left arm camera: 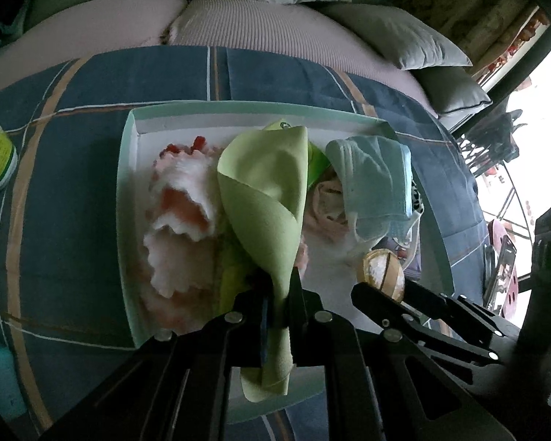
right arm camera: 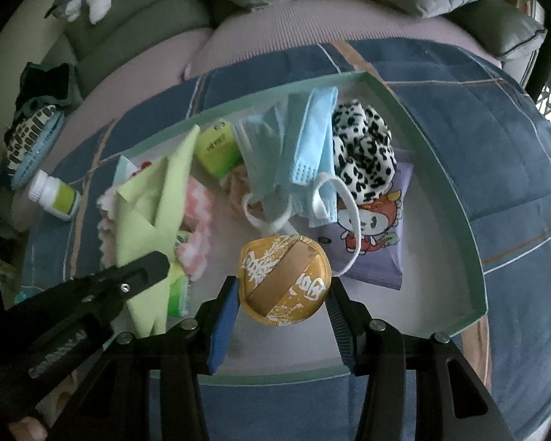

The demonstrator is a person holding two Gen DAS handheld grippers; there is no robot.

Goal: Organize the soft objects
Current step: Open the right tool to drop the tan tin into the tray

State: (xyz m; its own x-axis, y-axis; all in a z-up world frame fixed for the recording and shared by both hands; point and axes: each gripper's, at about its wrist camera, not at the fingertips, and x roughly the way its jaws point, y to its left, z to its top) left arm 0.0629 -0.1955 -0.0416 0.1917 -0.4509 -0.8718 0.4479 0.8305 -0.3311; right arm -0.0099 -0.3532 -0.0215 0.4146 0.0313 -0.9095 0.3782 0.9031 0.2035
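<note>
**Green cloth pinched by the left tongs, gold pouch framed by the right tongs, over a tray on a bed**

A shallow tray (right arm camera: 474,242) with a pale green rim is seen lying on a blue plaid quilt (right arm camera: 514,169), with grey pillows (left arm camera: 415,36) behind. The surface appears to be a bed or sofa; which one cannot be told.

The left tongs (left arm camera: 281,294) are pressed together on the narrow end of a light green cloth (left arm camera: 268,198). The cloth is held above the tray and fans out into a loose cone, probably so that it can be laid down or folded without dragging across what lies below. Under and left of it a pink and white fluffy cloth (left arm camera: 180,220) is spread in the tray.

The right tongs (right arm camera: 283,305) are spread wide, one finger on each side of a round gold pouch (right arm camera: 284,279) lying flat near the tray's front edge. The pads are seen just beside its edges; whether they touch it cannot be told. The placement suggests the pouch is about to be gripped or has just been set down.

Toward the tray's back right, a blue face mask (right arm camera: 297,150) is draped over a spotted black and white plush (right arm camera: 363,147), which rests on a lilac cartoon packet (right arm camera: 374,235). A small green box (right arm camera: 218,147) lies beside the mask. These seem to be grouped together as already sorted items.

Outside the tray, a white bottle (right arm camera: 55,194) is seen lying on the quilt.
</note>
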